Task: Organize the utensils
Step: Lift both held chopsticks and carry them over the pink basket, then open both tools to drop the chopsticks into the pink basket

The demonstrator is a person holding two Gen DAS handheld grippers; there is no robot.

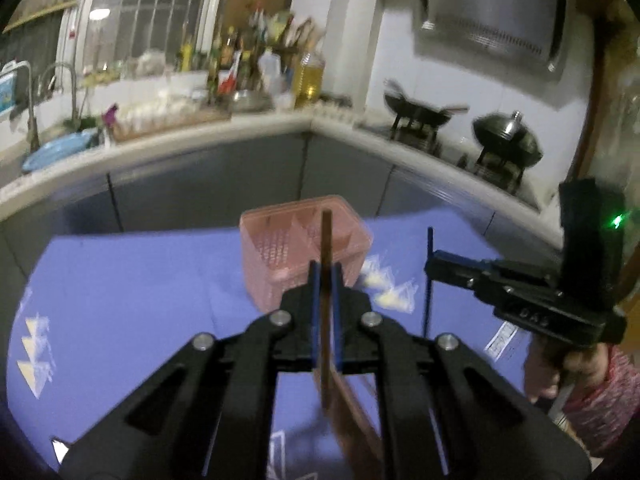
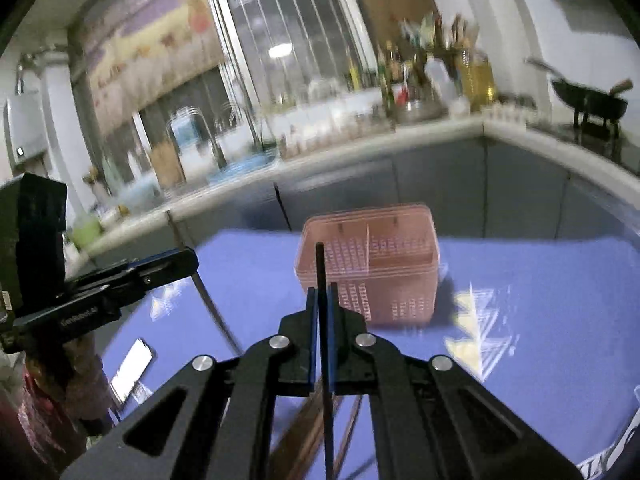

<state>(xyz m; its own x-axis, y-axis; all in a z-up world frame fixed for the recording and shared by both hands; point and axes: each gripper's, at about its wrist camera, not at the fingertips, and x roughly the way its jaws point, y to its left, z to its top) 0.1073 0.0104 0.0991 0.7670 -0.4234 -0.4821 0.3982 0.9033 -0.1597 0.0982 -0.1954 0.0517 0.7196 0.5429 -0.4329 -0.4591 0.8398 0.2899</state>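
A pink slotted basket [image 1: 272, 248] [image 2: 400, 280] with inner dividers stands on the purple tablecloth [image 1: 140, 280]. My left gripper [image 1: 326, 268] is shut on a brown wooden utensil [image 1: 326, 236]; its narrow handle points up and its wider end hangs below the fingers. The right wrist view shows this left gripper [image 2: 192, 258] at the left, with the wooden utensil [image 2: 212, 304] slanting down from it. My right gripper [image 2: 323, 290] is shut on a thin dark chopstick [image 2: 320, 264] held upright. From the left wrist view, the right gripper [image 1: 430, 266] and chopstick [image 1: 427, 308] are beside the basket. Both grippers hover in front of the basket.
A kitchen counter [image 1: 240, 128] wraps behind the table, with a sink, bottles and two woks [image 1: 508, 140] on burners. A phone [image 2: 132, 368] lies on the cloth at the left. Pale triangular marks [image 2: 480, 320] lie right of the basket. A person's hand [image 1: 576, 364] holds the right gripper.
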